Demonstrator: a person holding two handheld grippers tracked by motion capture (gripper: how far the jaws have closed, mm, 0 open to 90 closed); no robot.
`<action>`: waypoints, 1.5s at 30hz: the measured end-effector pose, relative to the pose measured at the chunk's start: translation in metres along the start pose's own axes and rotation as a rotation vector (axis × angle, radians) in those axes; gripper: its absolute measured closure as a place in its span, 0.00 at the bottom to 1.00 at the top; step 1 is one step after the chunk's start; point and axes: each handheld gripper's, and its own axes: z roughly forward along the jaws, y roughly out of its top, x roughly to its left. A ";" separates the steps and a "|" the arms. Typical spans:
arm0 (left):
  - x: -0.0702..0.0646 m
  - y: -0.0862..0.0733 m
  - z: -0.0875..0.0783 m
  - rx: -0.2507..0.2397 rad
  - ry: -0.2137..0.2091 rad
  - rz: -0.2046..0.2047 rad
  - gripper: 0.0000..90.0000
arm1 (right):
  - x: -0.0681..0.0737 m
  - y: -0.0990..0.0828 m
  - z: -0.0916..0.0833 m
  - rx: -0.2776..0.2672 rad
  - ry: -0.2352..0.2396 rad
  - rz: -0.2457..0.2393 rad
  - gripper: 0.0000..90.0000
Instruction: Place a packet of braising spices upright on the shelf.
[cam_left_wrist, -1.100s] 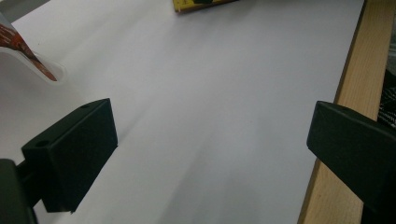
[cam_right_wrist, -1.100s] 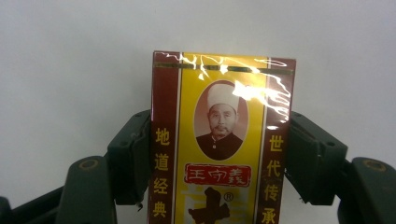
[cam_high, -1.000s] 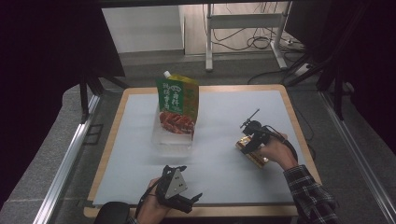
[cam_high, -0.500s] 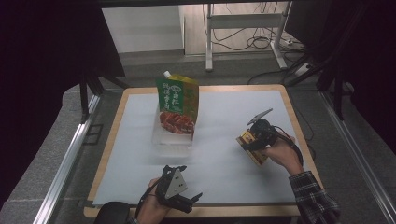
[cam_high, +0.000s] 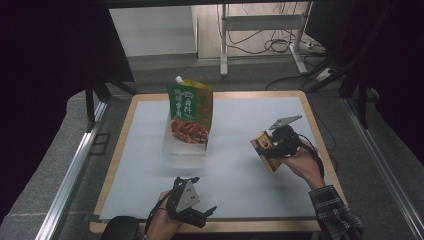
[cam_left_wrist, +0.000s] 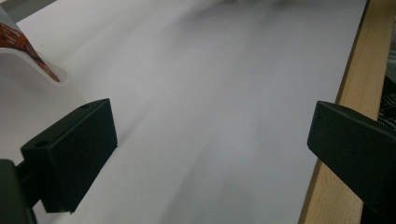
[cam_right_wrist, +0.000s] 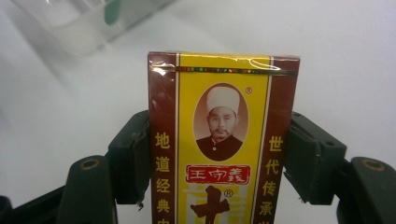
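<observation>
We see the right gripper (cam_high: 270, 148), at four o'clock on the white table (cam_high: 240, 170), clamping a yellow-brown box (cam_right_wrist: 223, 140) reading 王守義, 十, 世代传承. The left gripper (cam_high: 192, 200), at six o'clock, stands wide, empty.

Grey floor (cam_high: 55, 165), cables (cam_high: 272, 45), metal stand legs (cam_high: 223, 47) behind.

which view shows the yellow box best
The right gripper view: the yellow box sits close up between the right gripper's jaws, label readable. The high view shows it small.
</observation>
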 end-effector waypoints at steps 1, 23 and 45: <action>0.000 0.000 0.000 0.000 0.000 0.000 0.01 | 0.001 0.001 -0.001 -0.012 0.003 0.003 0.35; 0.000 0.000 0.000 0.006 0.001 0.011 0.01 | 0.018 0.026 -0.005 -0.225 0.059 -0.038 0.35; 0.000 0.000 0.000 0.006 0.002 0.015 0.01 | 0.047 0.057 0.007 -0.386 0.132 -0.094 0.35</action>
